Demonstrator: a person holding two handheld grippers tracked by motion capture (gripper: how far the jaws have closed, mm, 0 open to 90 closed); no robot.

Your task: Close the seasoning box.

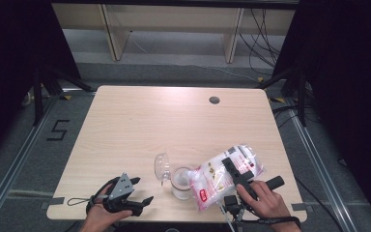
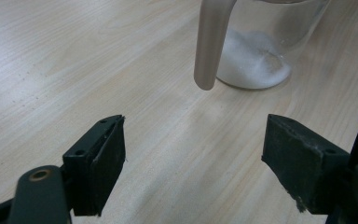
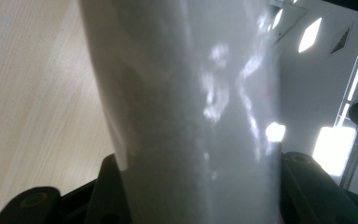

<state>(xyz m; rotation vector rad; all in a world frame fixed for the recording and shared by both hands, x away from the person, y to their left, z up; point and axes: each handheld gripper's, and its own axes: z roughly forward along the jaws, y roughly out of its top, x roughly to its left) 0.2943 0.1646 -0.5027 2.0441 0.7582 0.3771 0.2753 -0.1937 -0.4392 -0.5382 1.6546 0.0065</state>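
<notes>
Bag (image 1: 227, 175) of white powder clamped between the jaws of the right gripper (image 1: 235, 175), tipped with its low corner over the mouth of the glass jar (image 1: 181, 182), evidently to pour. Some powder (image 2: 254, 65) already heaped on the jar's floor. Jar near the table's (image 1: 140, 121) front edge; its open hinged lid (image 1: 162, 166) just left. Left gripper (image 1: 137, 191) parked left of the jar, jaws apart and empty, probably ready to steady it.
</notes>
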